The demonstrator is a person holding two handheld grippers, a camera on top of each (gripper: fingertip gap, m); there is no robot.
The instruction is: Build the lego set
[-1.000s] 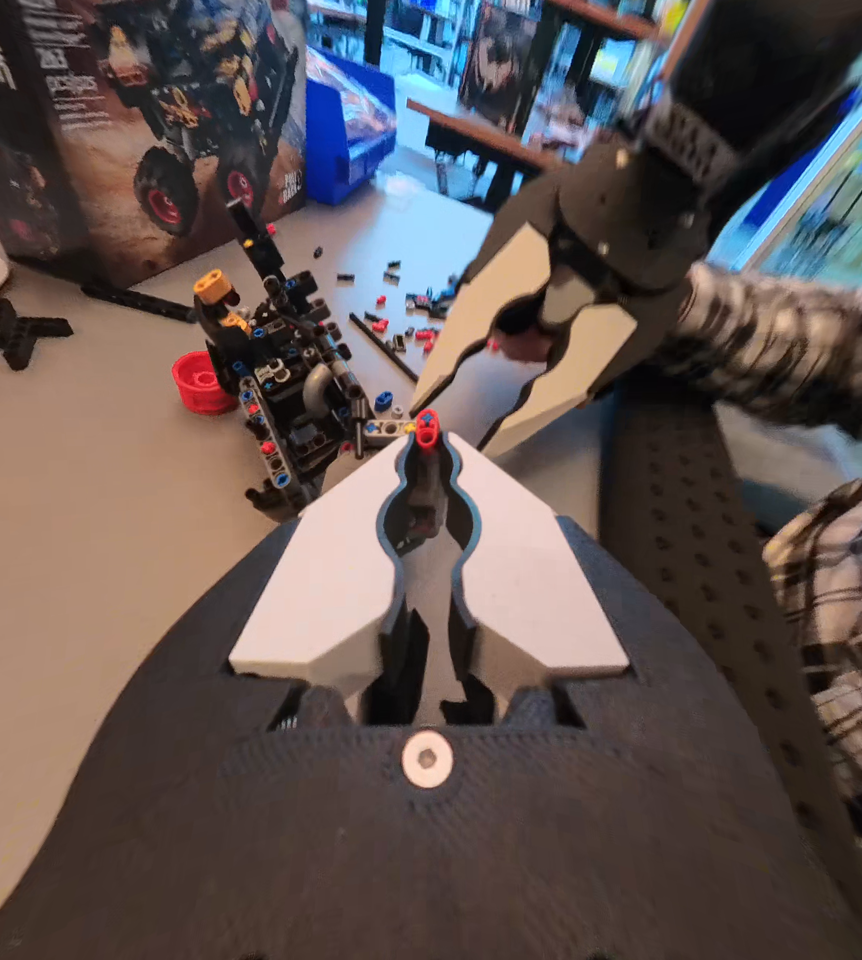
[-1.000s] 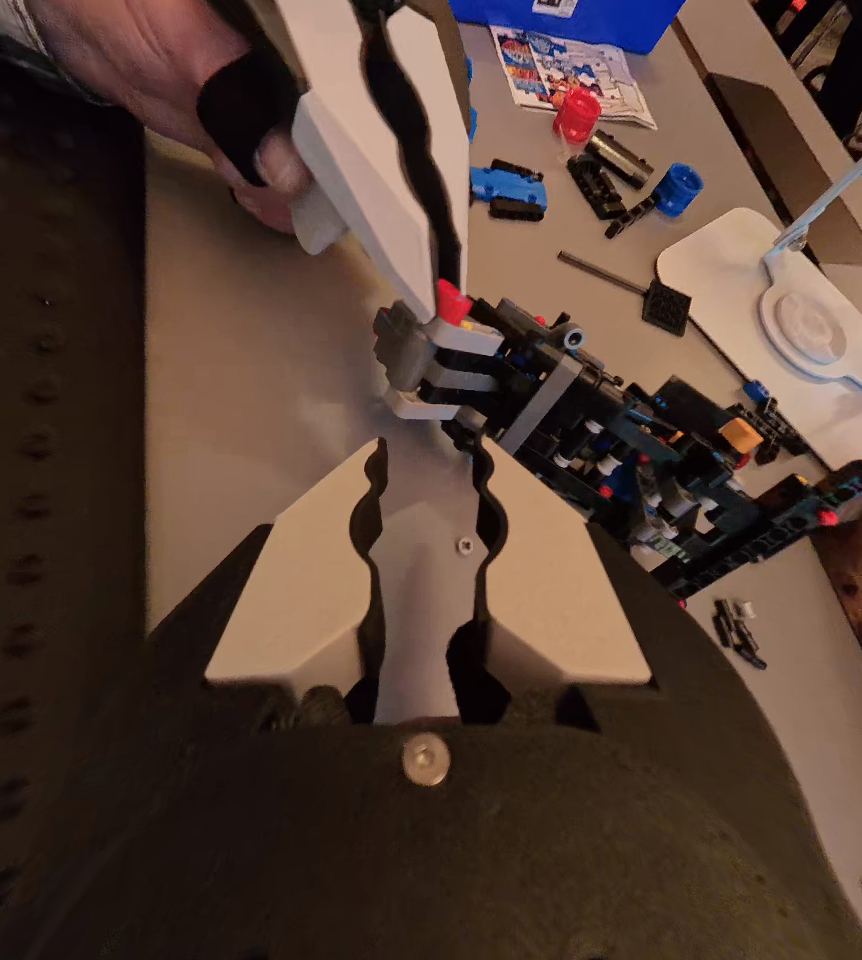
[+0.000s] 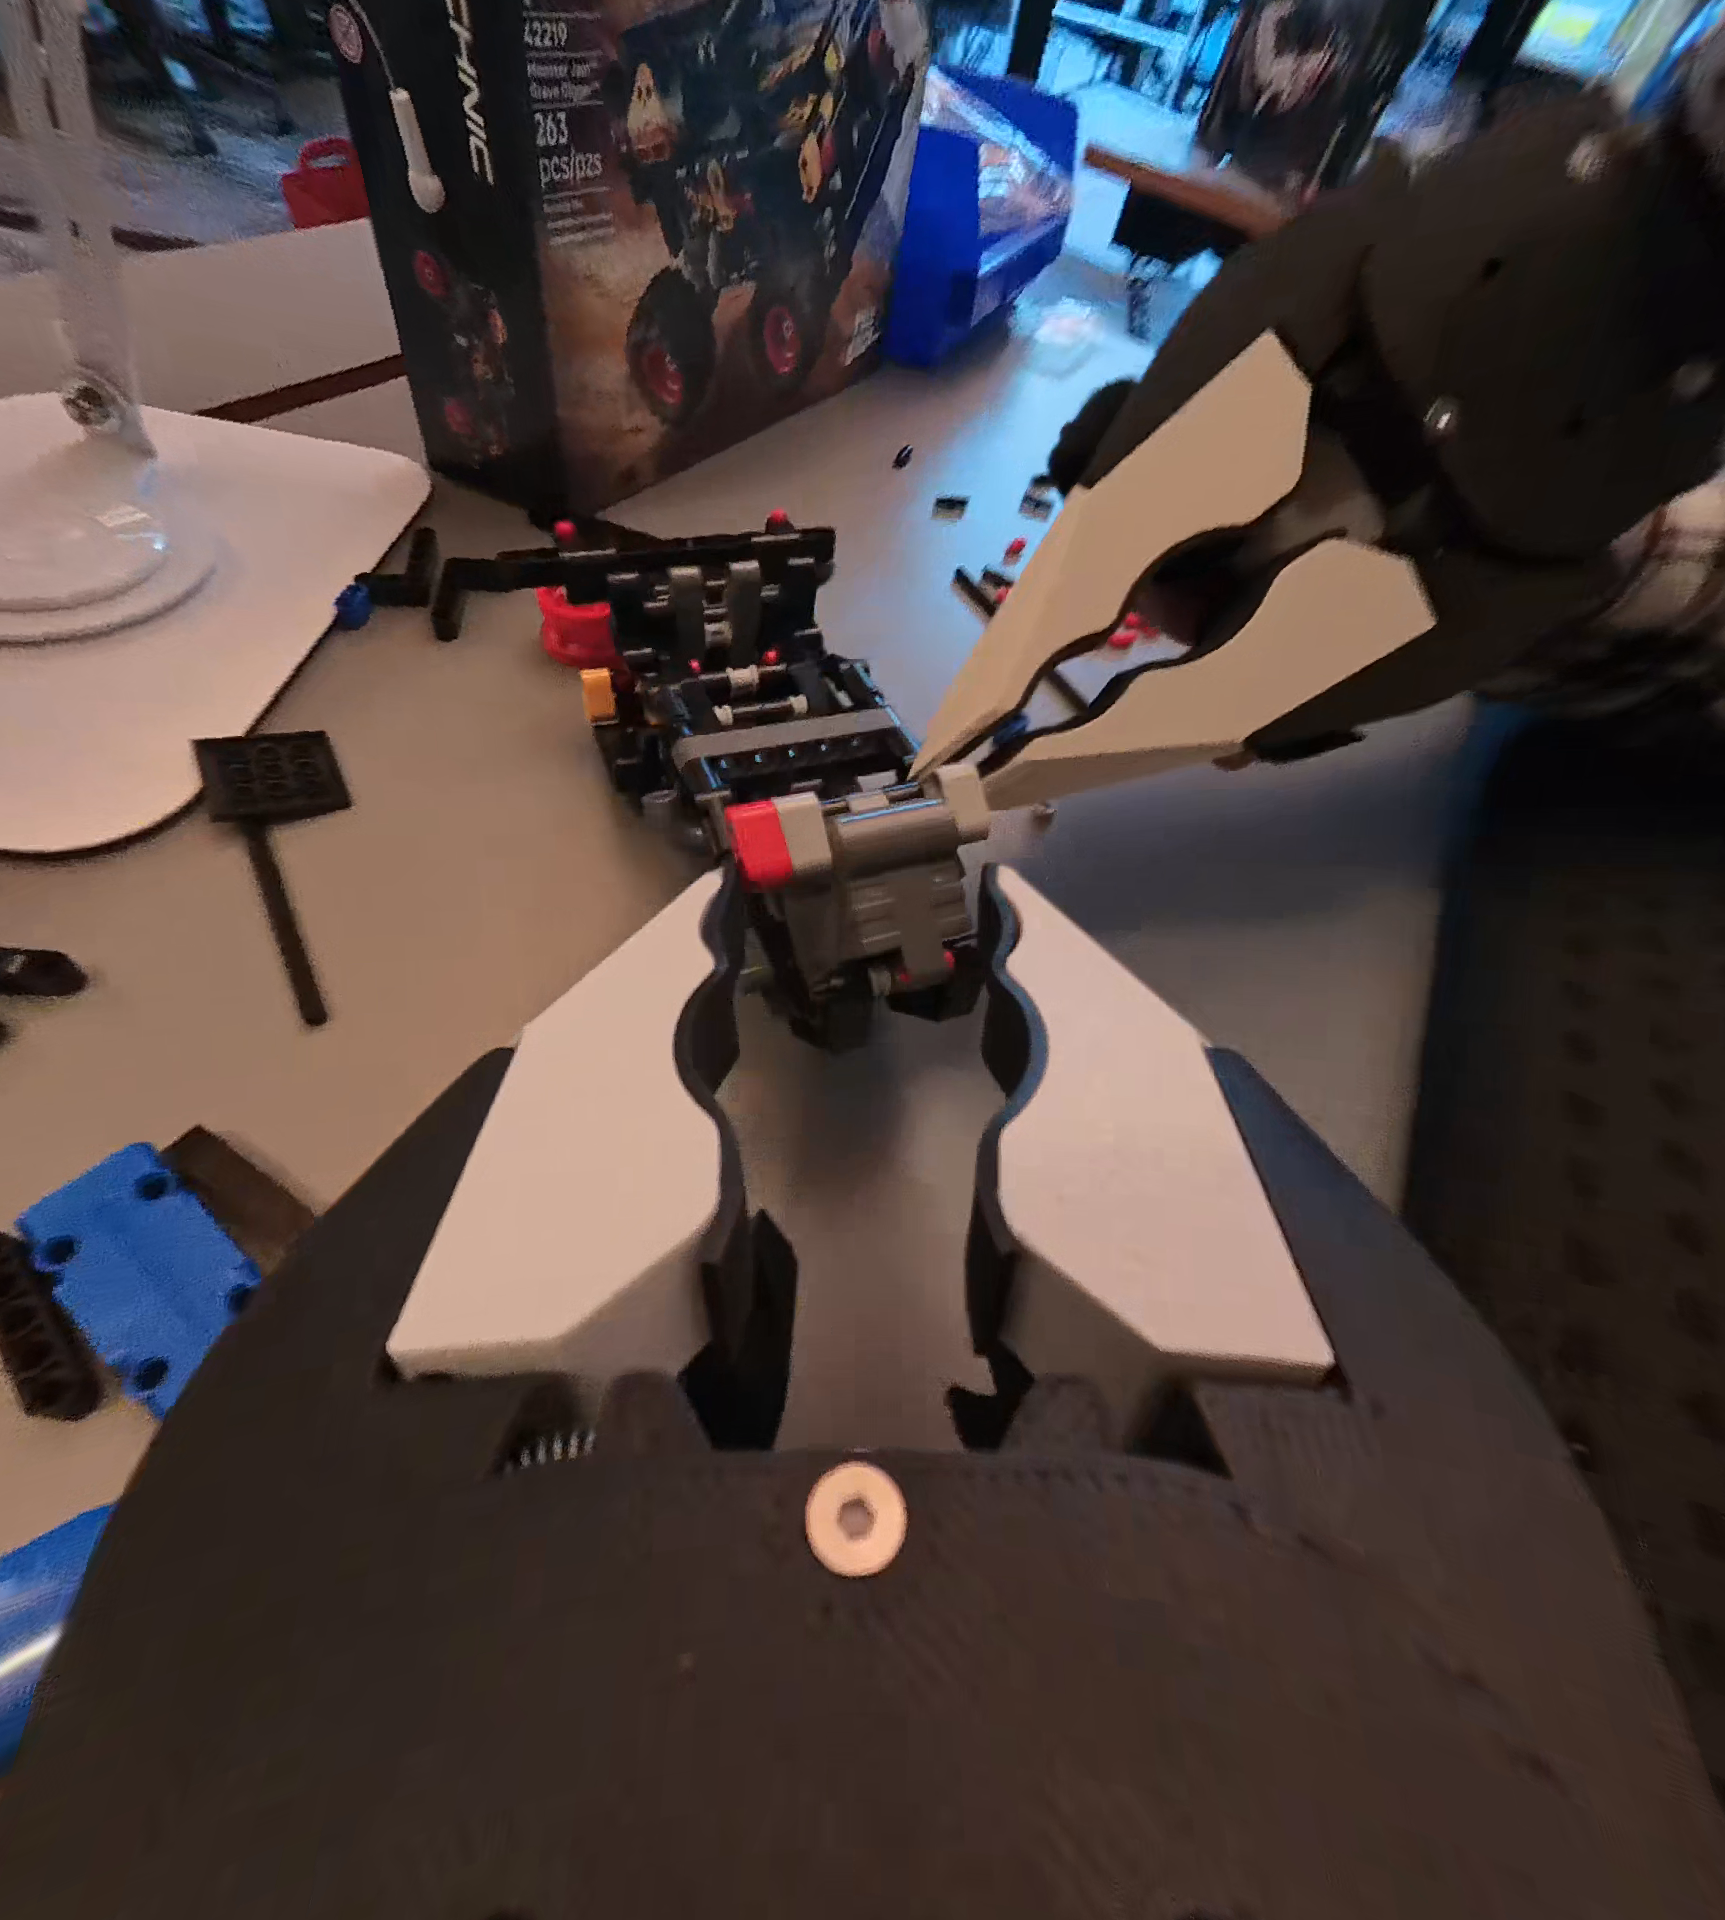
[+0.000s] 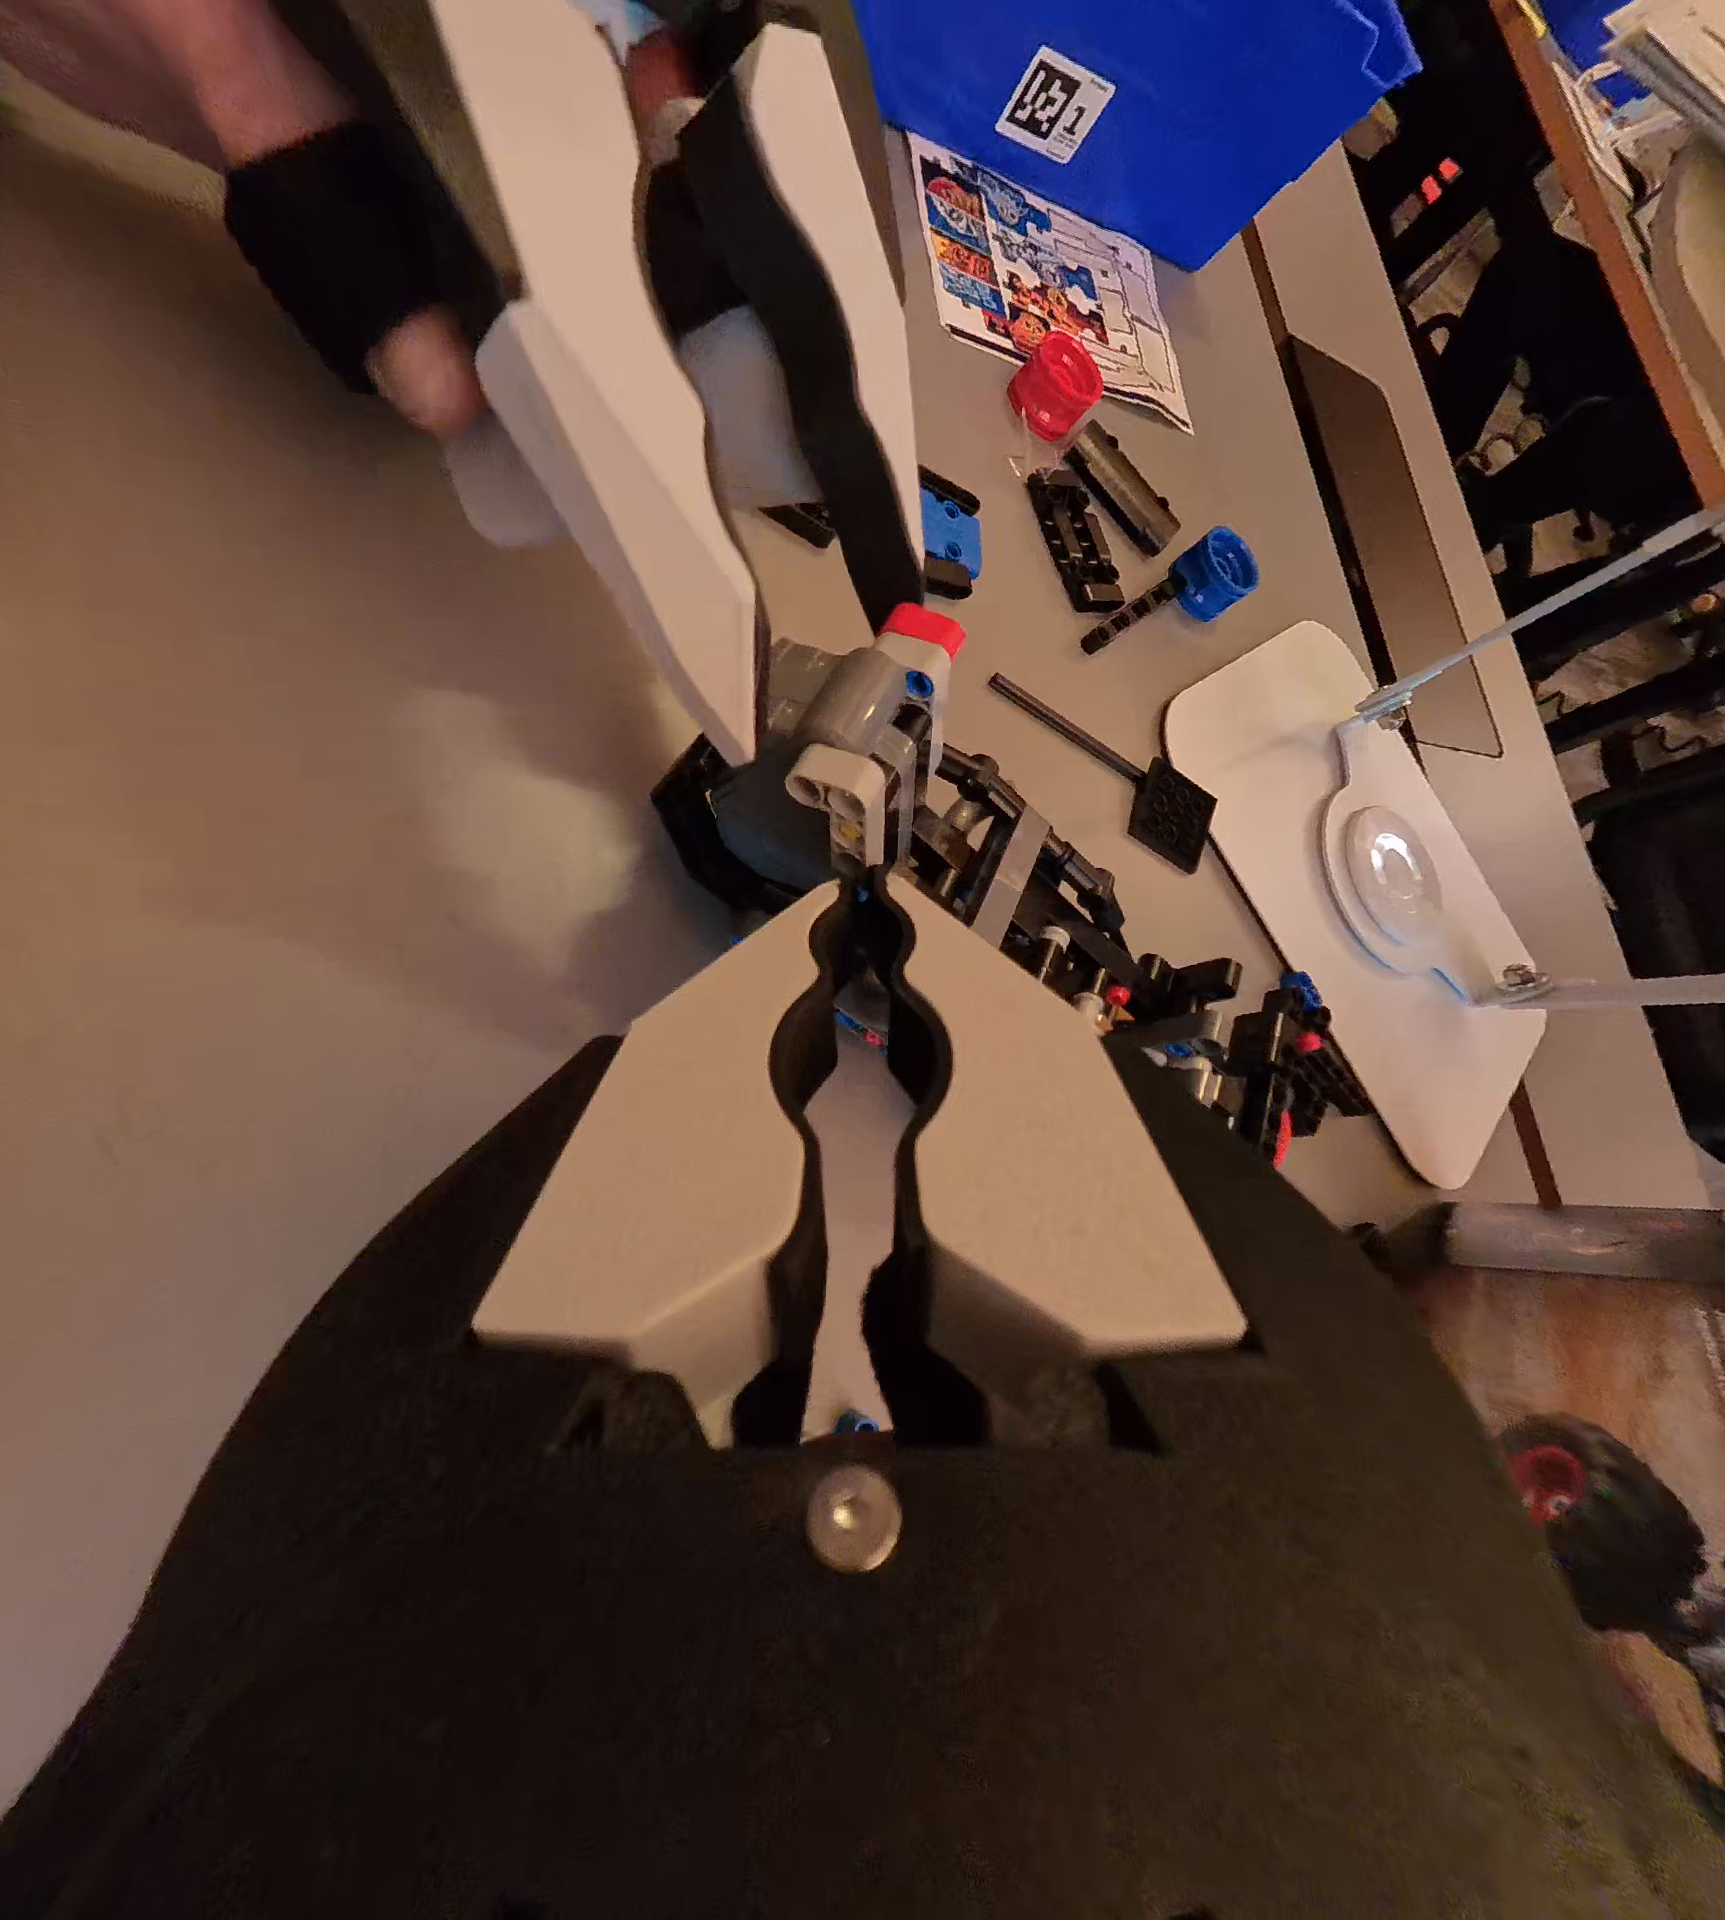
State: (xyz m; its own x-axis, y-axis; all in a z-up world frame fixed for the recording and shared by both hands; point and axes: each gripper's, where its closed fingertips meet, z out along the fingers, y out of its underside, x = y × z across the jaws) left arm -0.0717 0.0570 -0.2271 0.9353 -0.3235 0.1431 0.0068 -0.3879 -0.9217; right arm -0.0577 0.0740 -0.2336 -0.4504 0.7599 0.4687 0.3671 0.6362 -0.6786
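Together, two claws are working a half-built Lego truck chassis (image 3: 733, 665) sitting on the grey desk (image 3: 484, 935) before the set's box (image 3: 629, 229). Left claw (image 3: 853, 894) is standing wide around its grey motor block (image 3: 868, 873); right claw (image 4: 863, 899), nearly closed, is pinching the chassis edge.

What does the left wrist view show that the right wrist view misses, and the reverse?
Only the left wrist view: the upright front of the dark printed set box and small loose pieces beyond the right tool. Only the right wrist view: the colourful printed instruction sheet, blue storage bin and blue wheel hub. Both: the black-and-grey chassis with a red cap, both tools, and the white lamp base.
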